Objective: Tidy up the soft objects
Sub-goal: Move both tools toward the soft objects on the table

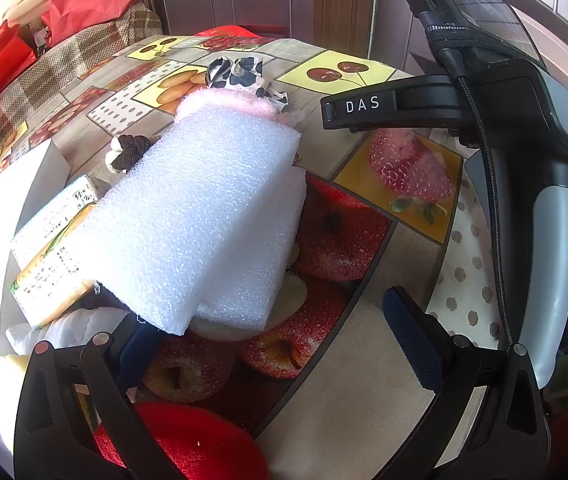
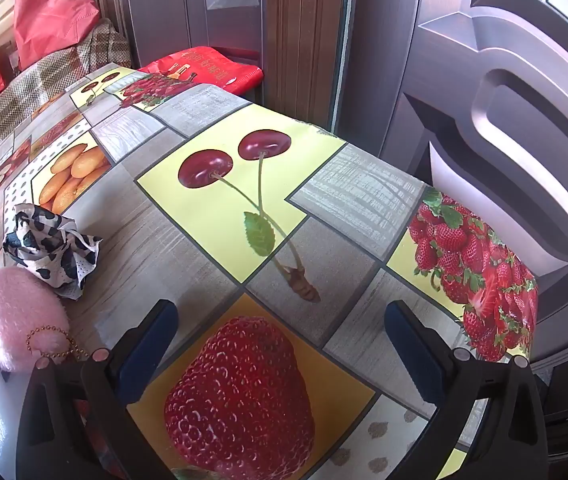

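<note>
White foam block [image 1: 204,216] left of left gripper [image 1: 280,344], long axis running near-to-far; right gripper [image 2: 280,344] farther off (both released, empty).

"DAS" stood in white capitals on the black finger of the right gripper [image 1: 358,105], at two o'clock. Print on the yellow-green packet [image 1: 50,248], nine o'clock, was too small to read.
</note>
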`<state>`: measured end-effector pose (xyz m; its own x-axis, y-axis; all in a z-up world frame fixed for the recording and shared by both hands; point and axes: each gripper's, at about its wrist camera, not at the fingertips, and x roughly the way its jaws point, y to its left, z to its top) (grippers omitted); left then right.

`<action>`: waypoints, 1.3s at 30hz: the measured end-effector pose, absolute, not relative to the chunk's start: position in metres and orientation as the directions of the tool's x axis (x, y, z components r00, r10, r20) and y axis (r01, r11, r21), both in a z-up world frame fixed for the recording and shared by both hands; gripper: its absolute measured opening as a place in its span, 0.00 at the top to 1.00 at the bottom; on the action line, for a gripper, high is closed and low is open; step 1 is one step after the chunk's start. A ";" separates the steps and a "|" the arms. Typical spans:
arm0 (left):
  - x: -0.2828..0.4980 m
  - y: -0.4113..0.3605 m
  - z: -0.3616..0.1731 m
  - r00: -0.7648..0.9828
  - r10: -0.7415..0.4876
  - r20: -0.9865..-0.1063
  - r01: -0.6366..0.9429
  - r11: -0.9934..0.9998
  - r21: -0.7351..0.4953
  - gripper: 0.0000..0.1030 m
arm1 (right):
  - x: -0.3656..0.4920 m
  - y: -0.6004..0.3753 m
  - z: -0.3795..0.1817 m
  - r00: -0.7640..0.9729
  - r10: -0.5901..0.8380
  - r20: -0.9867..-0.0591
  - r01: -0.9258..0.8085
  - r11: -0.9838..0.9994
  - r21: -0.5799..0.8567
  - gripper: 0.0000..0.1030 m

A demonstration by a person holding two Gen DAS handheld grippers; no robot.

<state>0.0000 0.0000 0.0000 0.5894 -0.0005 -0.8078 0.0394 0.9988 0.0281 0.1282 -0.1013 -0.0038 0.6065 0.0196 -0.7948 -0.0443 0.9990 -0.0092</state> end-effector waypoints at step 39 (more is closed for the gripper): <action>-0.094 0.055 0.097 0.868 0.016 -0.496 -0.112 0.980 -0.164 0.00 | 0.128 -0.102 -0.004 0.608 0.017 -0.794 -0.040 0.999 -0.009 0.00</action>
